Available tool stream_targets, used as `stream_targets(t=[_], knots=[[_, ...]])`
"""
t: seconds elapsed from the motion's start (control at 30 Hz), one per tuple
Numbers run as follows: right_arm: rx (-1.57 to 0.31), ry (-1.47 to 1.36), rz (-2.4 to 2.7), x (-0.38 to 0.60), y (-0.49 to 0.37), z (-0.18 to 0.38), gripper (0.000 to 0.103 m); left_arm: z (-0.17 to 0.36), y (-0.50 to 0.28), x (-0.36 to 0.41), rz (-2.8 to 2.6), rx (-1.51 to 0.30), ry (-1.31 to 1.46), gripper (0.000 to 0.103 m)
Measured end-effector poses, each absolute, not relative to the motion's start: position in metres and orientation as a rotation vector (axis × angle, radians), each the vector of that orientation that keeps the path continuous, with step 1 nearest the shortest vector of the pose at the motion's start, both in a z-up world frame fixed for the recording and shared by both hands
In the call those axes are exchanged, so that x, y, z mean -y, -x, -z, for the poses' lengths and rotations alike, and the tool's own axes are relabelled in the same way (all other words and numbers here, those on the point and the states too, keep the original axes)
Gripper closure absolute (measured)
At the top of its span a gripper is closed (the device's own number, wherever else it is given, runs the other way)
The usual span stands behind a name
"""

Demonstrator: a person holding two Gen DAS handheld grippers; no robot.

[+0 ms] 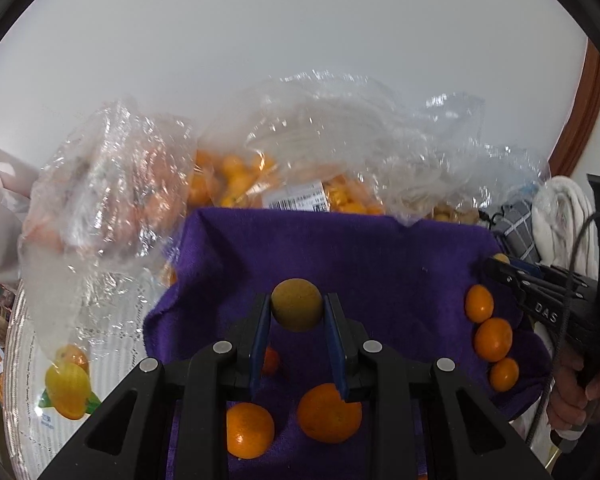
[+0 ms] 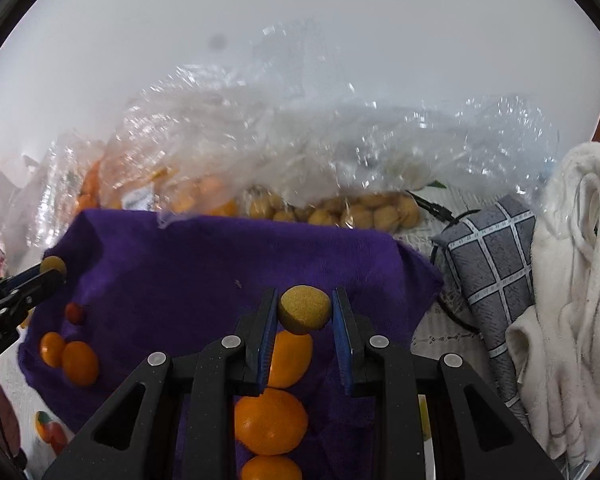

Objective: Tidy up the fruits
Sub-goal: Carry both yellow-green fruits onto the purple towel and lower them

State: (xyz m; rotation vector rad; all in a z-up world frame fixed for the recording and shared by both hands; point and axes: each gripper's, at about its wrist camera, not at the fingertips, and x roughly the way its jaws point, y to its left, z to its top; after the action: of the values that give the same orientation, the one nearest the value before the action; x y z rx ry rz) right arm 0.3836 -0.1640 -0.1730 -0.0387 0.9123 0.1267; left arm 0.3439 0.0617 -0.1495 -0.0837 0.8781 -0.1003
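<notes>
My left gripper (image 1: 297,312) pinches a dull yellow fruit (image 1: 296,304) between its fingers, above the purple cloth (image 1: 340,248) (oranges (image 1: 493,339) lie on it); my right gripper (image 2: 304,312) pinches a second yellow fruit (image 2: 305,309) there too

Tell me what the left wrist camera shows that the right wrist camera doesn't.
Only the left wrist view shows a white barcode label on the clear plastic bag of oranges, and a yellow fruit in plastic at lower left. Only the right wrist view shows the grey checked cloth in full and a bag of tan round fruits. Both show the purple towel with loose oranges, and each gripper, left and right, shut on a dull yellow round fruit.
</notes>
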Motion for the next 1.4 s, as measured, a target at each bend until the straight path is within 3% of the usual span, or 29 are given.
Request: stream_targets(t=[0.87,1.1,1.17,1.4], knots=[[-0.988,-0.010,-0.067,0.181,-0.402,0.202,0.076,0.183,-0.350,-0.038,0.146,-1.015,0.021,0.077],[-0.981,0.010,-0.080,0.177,-0.398,0.196,0.061,0.190,-0.353,-0.031,0.135,-1.040,0.002,0.077],[-0.970,0.014,-0.086,0.175,-0.396,0.191,0.051,0.190,-0.354,-0.030,0.135,-1.043,0.004,0.077],[-0.900,0.027,-0.119,0.167,-0.383,0.171,0.038,0.193,-0.355,-0.025,0.139,-1.040,-0.015,0.077]])
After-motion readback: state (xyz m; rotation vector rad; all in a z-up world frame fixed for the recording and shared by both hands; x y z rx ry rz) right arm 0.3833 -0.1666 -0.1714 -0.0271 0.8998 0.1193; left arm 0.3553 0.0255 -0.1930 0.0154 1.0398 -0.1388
